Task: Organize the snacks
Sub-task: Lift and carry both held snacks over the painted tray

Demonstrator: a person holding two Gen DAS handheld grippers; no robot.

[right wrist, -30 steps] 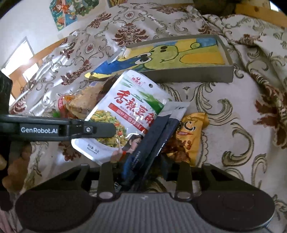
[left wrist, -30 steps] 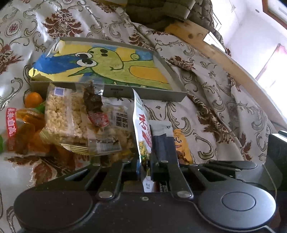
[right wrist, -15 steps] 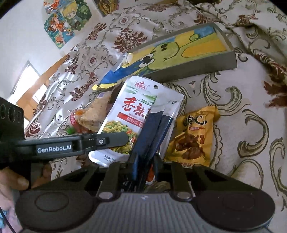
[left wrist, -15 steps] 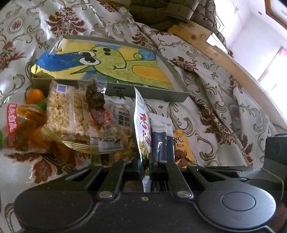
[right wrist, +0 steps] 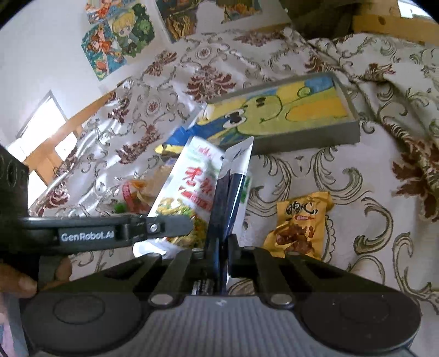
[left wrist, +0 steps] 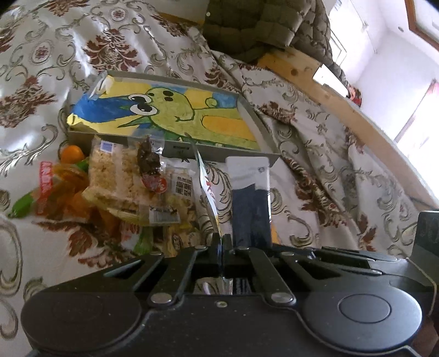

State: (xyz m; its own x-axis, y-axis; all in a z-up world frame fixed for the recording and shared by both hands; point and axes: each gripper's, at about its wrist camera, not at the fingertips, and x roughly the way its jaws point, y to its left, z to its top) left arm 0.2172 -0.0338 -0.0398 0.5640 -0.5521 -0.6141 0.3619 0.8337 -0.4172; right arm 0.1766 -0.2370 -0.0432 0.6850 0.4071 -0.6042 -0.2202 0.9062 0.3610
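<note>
My left gripper (left wrist: pixel 221 244) is shut on the edge of a white snack pouch with red writing (left wrist: pixel 204 184), seen edge-on; in the right wrist view the pouch (right wrist: pixel 189 186) shows its face. My right gripper (right wrist: pixel 223 244) is shut on a dark blue and silver pouch (right wrist: pixel 233 181), which also shows in the left wrist view (left wrist: pixel 249 203). Both pouches are held up above the bedspread, in front of a grey tray with a green dinosaur drawing (left wrist: pixel 255 120), (right wrist: pixel 354 109).
A pile of snacks lies left of the tray: a rice cracker pack (left wrist: pixel 112 175), orange jelly packs (left wrist: pixel 55 189), an orange fruit (left wrist: pixel 72 153). A yellow snack packet (right wrist: pixel 299 225) lies on the bedspread. A wooden bed frame (left wrist: pixel 343 104) and a quilted jacket (left wrist: pixel 260 24) are behind.
Both grippers have lifted their pouches off the bedspread. The blue pouch has swung upright and the white pouch has turned more edge-on; the yellow packet stays on the bed.
</note>
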